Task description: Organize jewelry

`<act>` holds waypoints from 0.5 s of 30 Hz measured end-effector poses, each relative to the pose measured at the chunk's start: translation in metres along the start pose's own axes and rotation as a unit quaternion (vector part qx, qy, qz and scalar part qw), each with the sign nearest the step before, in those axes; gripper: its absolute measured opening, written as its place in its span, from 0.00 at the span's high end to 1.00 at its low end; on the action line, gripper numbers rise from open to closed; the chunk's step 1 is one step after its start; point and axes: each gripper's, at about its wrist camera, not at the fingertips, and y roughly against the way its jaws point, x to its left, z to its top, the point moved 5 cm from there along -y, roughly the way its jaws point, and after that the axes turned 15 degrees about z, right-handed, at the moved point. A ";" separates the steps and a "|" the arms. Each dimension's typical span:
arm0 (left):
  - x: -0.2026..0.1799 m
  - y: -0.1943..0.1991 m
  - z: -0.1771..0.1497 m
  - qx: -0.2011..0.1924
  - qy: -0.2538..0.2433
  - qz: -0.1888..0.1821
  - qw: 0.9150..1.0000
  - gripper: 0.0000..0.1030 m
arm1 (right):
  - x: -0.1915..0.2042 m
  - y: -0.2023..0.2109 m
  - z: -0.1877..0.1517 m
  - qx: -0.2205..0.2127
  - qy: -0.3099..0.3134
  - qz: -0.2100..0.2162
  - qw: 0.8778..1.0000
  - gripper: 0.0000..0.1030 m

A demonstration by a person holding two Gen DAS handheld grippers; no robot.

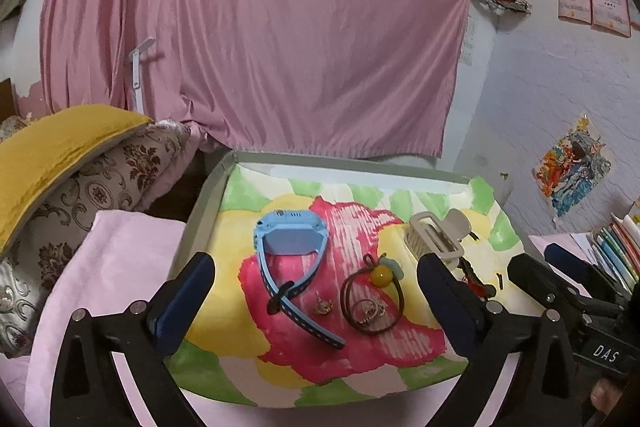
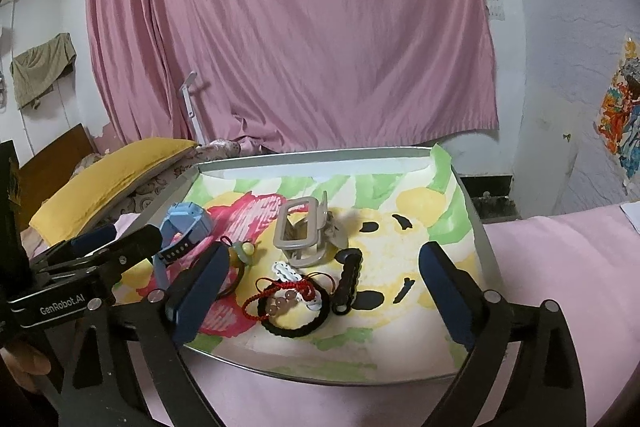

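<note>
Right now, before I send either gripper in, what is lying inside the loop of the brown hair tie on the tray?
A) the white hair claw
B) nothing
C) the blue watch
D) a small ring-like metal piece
D. In the left wrist view a small ring-like metal piece lies inside the brown hair tie; the blue watch lies to its left and the white hair claw behind it, both outside the loop.
</note>
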 end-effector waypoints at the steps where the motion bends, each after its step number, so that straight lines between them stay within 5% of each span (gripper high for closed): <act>1: 0.000 0.001 0.000 -0.004 0.000 0.002 1.000 0.00 | -0.001 0.001 0.000 -0.002 0.000 -0.001 1.000 0.03; 15: 0.007 0.026 0.002 -0.060 -0.006 0.023 0.998 0.00 | 0.004 0.008 0.001 -0.017 0.015 0.000 1.000 0.02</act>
